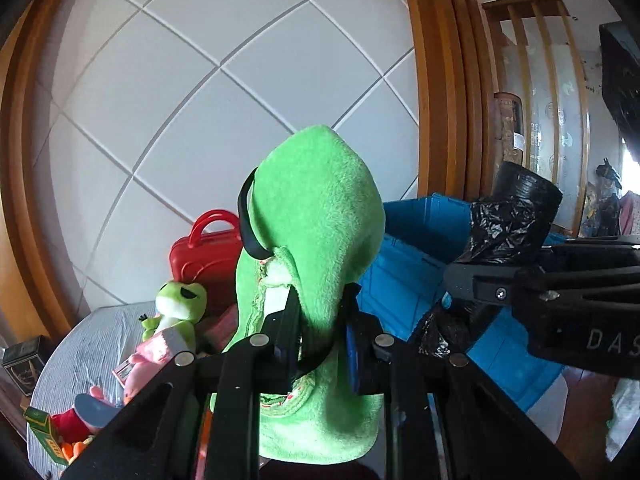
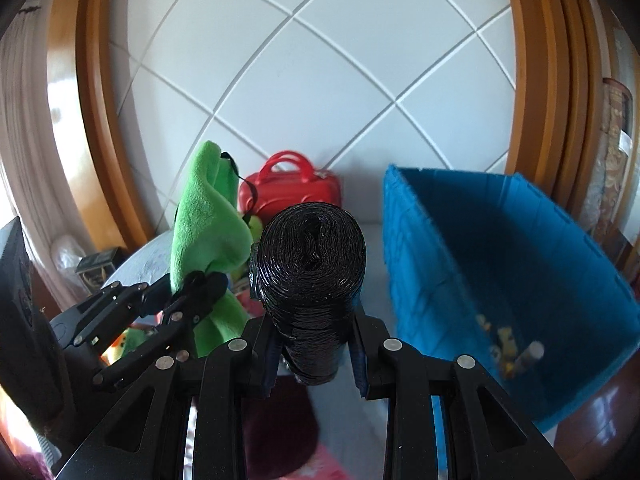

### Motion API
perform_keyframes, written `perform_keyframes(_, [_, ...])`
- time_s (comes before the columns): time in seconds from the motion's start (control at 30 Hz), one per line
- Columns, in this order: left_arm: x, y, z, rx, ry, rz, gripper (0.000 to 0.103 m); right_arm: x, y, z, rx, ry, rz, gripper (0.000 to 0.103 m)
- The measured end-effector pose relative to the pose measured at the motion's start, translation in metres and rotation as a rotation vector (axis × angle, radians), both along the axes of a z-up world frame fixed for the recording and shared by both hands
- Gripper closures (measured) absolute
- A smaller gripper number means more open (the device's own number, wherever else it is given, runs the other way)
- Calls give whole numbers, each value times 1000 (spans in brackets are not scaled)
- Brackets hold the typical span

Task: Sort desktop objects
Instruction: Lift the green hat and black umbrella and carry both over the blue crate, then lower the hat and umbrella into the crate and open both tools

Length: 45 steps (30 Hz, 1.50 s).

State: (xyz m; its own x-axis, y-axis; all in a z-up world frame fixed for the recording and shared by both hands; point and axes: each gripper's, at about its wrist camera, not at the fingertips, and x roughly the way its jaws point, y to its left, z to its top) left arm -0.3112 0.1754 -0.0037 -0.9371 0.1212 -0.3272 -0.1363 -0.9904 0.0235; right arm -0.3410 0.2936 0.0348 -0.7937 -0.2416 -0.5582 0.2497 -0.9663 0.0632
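While both hands were loaded, the green cloth (image 1: 316, 216) stood pinched upright between the closed jaws of the left gripper (image 1: 320, 320), a black strap (image 1: 246, 220) looped at its side, its lower folds hanging below the fingers. Just to the right of it, the right gripper (image 2: 316, 344) was clamped on a black bag roll (image 2: 312, 264), which stuck out forward past the fingertips.

Ahead and to the right of that roll stood the blue bin (image 2: 500, 248), open-topped, with its near wall (image 2: 416, 264) facing the grippers. To do this step well, I judged, each load should be carried clear over that wall before the jaws let go; the cloth's loose tail could catch on the rim, so it wanted more height than the roll. The two grippers were close together and should go in one after the other.

Inside the bin, low at its right end, lay a few small things, some yellow (image 2: 506, 340) and one pale cylinder (image 2: 528, 354); they were too blurred to name. Behind the cloth a red case (image 2: 292, 188) sat closed, contents unseen. Left of the left gripper lay a frog toy (image 1: 178, 304) among pink clutter.
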Motion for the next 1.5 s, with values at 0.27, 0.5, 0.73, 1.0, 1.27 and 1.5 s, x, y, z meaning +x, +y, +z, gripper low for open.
perform_keyframes(0.27, [-63,129,56,22,9,23,85,-48,138,57,39,90,3,74])
perform_keyframes(0.5, [-137,223,79,107,-120,-83,85,-110,243,55,81,9,-99,74])
perform_keyframes(0.73, [-204,287,-3,119,-513,-130,85,-152,307,-14,126,-215,-162,74])
perform_keyframes(1.0, [-199,330,-40,-3,-633,-145,41,-151,343,-71,223,-380,-179,74])
perform_keyframes(1.27, [-191,327,-42,-7,-615,-119,30,-145,358,-92,214,-452,-191,74])
perform_keyframes(1.5, [-179,320,-29,7,-567,-116,30,-136,355,-89,229,-446,-211,48])
